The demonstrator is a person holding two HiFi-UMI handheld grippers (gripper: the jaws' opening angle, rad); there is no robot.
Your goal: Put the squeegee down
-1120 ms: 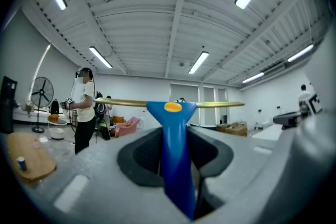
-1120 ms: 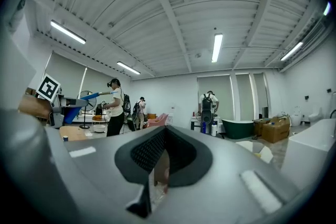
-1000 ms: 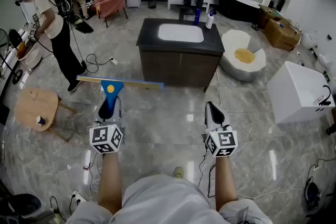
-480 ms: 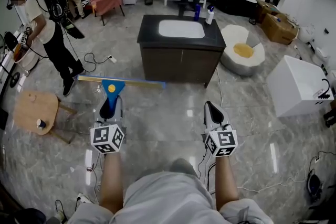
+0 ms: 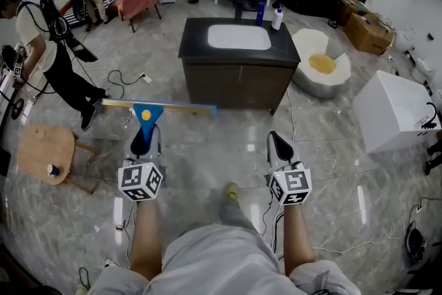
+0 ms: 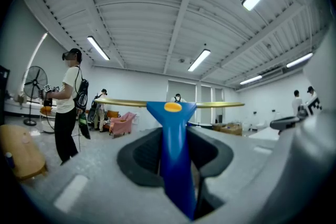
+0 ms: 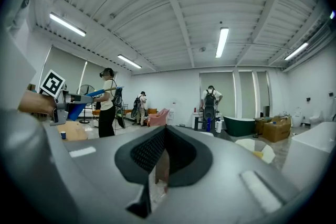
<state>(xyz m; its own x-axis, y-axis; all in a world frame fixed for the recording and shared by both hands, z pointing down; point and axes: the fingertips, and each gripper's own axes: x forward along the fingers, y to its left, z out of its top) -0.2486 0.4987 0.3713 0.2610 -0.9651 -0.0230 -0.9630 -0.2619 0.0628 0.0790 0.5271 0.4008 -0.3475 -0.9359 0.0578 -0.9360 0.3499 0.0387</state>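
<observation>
Above the marble floor [image 5: 207, 148] | squeegee [image 5: 146, 114]: blue tapered handle, round yellow spot, long brass-coloured blade bar carried level | handle is clamped in the left claw [image 5: 141, 143] | right claw [image 5: 278, 145] is closed together, nothing held | open floor is seen ahead, up to the dark sink bench [image 5: 235, 86]

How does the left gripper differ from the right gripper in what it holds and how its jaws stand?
The left gripper grips the squeegee by its blue handle; the right gripper holds nothing. The left gripper's jaws are kept apart by that handle; the right gripper's jaws are closed together. Both point forward, side by side.
</observation>
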